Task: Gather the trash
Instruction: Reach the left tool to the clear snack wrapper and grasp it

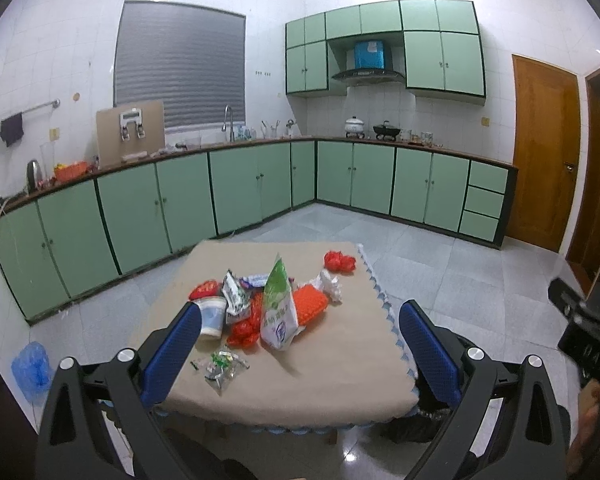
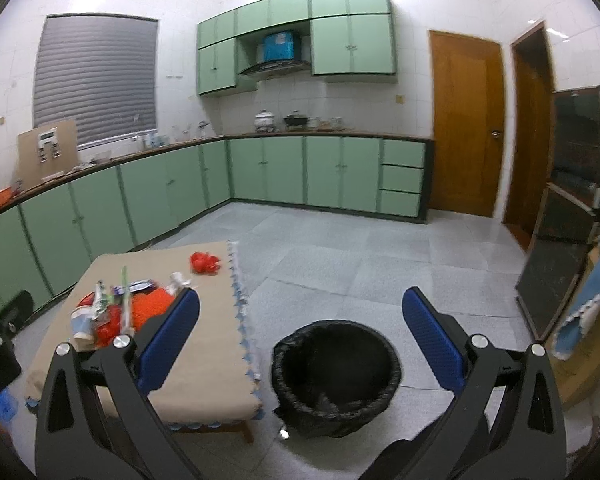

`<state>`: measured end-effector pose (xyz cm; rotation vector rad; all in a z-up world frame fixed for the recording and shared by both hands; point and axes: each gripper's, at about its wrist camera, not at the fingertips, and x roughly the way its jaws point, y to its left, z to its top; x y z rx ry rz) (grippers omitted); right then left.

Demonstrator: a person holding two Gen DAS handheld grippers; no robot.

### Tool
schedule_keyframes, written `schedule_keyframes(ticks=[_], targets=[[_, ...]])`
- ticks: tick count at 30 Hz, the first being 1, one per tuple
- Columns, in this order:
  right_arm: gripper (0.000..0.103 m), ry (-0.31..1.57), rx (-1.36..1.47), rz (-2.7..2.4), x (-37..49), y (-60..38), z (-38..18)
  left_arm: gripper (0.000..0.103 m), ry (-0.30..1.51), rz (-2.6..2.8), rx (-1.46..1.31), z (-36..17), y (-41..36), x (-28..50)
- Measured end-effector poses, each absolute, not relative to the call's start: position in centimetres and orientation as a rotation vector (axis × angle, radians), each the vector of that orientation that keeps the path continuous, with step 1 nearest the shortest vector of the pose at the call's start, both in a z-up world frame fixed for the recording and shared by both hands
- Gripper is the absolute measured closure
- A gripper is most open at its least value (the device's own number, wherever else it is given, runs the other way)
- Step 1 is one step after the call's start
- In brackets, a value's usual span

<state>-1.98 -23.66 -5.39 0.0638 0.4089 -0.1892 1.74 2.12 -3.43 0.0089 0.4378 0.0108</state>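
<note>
Two grippers are held spread and empty: the left gripper (image 1: 300, 344) above the table (image 1: 340, 356), the right gripper (image 2: 300, 344) over the black-lined bin (image 2: 336, 376) beside it. Trash is piled mid-table (nothing collected yet); the upright green-white bag (image 1: 278, 308) could topple if the paper cup (image 1: 212, 316) or clear wrapper (image 1: 222, 366) is grabbed carelessly.

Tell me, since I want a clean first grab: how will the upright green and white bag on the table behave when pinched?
The green and white bag looks like thin film, so it probably crumples and flops. It seems light and nearly empty. Standing on a narrow base, a nudge would likely tip it.
</note>
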Motion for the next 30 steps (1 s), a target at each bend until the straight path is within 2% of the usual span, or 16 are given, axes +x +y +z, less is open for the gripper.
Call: schedule_keyframes(ticks=[10, 30], targets=[[0.005, 0.587, 0.052, 0.080, 6.0, -18.4, -11.6, 0.006, 0.558, 0.092, -0.020, -10.8, 9.3, 4.2], [0.005, 0.729, 0.018, 0.295, 18.1, -8.6, -19.9, 0.010, 0.734, 0.165, -0.074, -22.0, 16.0, 15.9]])
